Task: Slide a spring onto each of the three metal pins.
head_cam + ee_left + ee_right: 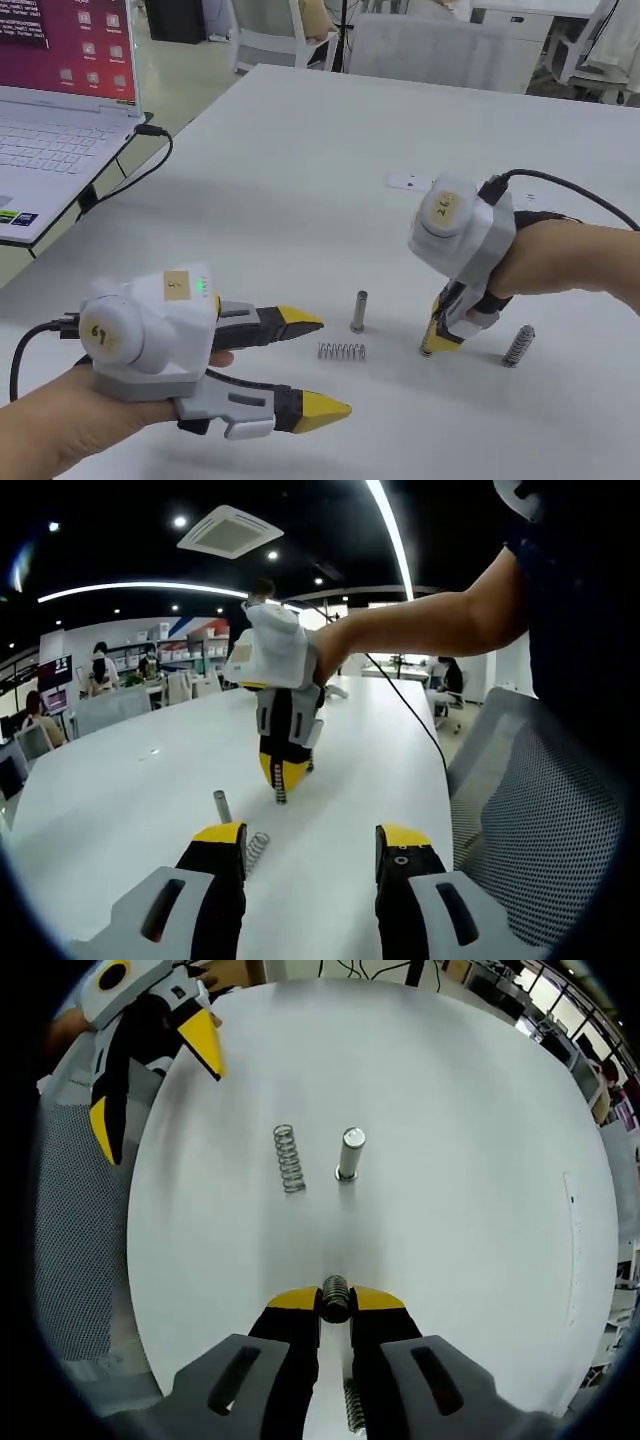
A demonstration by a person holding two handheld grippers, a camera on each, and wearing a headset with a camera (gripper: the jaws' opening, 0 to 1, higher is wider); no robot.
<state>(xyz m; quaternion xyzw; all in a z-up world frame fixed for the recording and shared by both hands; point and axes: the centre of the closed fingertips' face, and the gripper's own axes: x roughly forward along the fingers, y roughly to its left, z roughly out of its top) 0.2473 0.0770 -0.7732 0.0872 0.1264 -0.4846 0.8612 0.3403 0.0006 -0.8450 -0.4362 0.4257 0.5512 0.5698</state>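
Nearest: left gripper [312,365], held level just above the white table [300,180], jaws spread wide, nothing between them. Just past its yellow tips, loose spring [342,351] lies flat on its side. Close behind it, bare pin [359,311] stands upright, near the spring but not touching. Right of the pin: right gripper [440,342] points steeply down, tips at the tabletop, jaws clamped on held spring [335,1300] (upright, lower end reaching the table in the left gripper view; whether a pin sits inside, cannot tell). Just right of that gripper, third spring [518,346] stands with a lean. Far left edge: open laptop [50,130], black cable [150,165] trailing from its side.
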